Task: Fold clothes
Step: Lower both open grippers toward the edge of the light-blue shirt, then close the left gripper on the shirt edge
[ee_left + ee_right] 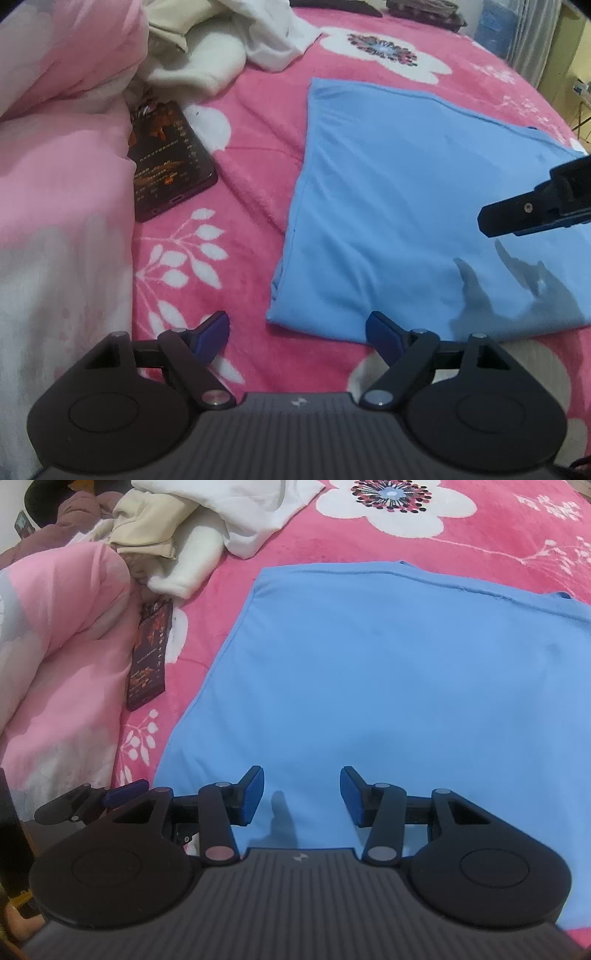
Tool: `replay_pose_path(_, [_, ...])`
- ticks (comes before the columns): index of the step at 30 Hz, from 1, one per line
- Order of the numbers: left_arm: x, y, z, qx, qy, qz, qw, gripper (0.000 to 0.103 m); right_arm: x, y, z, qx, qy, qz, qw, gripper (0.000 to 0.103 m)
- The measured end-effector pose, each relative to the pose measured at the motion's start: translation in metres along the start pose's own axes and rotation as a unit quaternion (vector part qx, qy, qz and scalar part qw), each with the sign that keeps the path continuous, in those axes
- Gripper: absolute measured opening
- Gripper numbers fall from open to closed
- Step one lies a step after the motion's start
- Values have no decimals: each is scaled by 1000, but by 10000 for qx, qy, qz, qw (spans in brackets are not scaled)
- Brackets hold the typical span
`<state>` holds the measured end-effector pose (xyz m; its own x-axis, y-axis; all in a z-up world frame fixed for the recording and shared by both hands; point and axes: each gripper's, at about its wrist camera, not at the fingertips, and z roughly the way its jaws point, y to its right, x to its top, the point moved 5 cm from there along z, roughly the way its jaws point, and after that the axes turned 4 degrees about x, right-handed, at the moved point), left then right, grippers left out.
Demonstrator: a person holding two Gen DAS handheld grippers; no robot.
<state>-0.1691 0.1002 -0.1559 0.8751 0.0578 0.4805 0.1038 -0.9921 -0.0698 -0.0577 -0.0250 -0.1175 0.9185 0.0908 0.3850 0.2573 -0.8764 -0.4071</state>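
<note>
A blue shirt lies flat and smooth on the pink flower blanket of the bed, looking folded into a neat block with straight edges. The left hand-held gripper hangs by the shirt's near corner and the right hand-held gripper hangs over its near edge, both spread wide and holding nothing. I think this sits between folds or just after the last one, and I cannot tell which.

My left gripper and right gripper look alike: black ribbed body with a small white logo, round black housings, silver pivot pins, blue pads on the fingers.
</note>
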Motion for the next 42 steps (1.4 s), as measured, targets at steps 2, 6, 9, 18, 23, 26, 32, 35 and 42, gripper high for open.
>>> replay_pose_path(2, [0,-1,-3,-17,55,-19,10000,73,-1,0,0,1,-6,1,10000,45])
replay_pose_path(6, [2,-6,-11,-70,199,-105,9997,55,-2,1,0,14,1,-7,10000,45])
replay_pose_path(9, [4,-9,-13,-193,237,-125,9995,44,-1,1,2,13,-3,-6,10000,45])
replay_pose_path(18, [10,-17,-18,-492,448,-472,9967,6,-4,-14,3,47,108,-591,9982,45])
replay_pose_path(23, [26,-31,-27,-1041,379,-1169,9870,6,-18,-42,0,185,396,-2042,9780,45])
replay_pose_path(26, [30,-39,-27,-1410,192,-1558,9775,6,-36,-67,4,301,389,-3086,9499,45])
replay_pose_path(32, [37,-45,-28,-1868,72,-1882,9642,5,-61,-106,18,41,616,-4735,8786,45])
replay_pose_path(35, [41,-46,-30,-2082,94,-1991,9575,5,-63,-114,29,-37,659,-5070,8594,45])
replay_pose_path(42, [38,-58,-17,-2586,-189,-2477,9335,22,-50,-113,38,-128,721,-4862,8707,7])
